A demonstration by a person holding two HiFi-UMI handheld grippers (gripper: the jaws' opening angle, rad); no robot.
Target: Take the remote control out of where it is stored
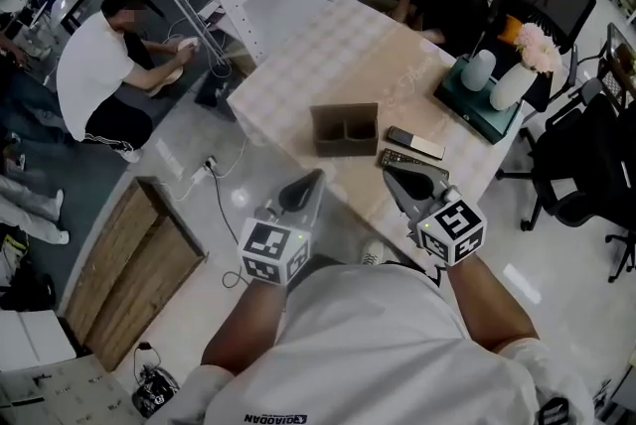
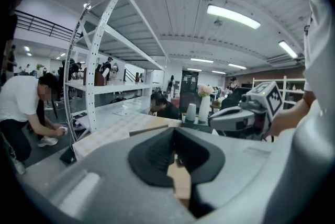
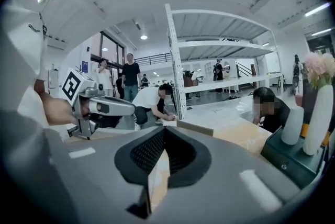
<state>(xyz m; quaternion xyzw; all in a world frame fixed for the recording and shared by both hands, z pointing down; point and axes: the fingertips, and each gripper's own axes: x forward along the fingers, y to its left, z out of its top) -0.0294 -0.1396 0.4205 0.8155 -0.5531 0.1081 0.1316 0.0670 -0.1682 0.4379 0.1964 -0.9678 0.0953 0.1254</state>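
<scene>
Both my grippers closed on nothing, remote control lying on the table.
My left gripper (image 1: 316, 176) and right gripper (image 1: 390, 169) hover side by side over the near table (image 1: 298, 75) edge, each with its jaws pressed together and nothing between the pads. The remote control (image 1: 402, 158) lies flat on the tabletop just past my right tips: long, thin and dark, button side up, its near end partly hidden behind that gripper. It sits outside the brown storage box (image 1: 345, 148), to the box's right and close to it. Just behind it, roughly parallel, lies a flat dark slab (image 1: 415, 143) with a pale near edge; can't tell what it is. The box has two compartments and an open top. Farther right is a green tray (image 1: 475, 111) with white vases (image 1: 512, 85) and pink flowers (image 1: 540, 46).
</scene>
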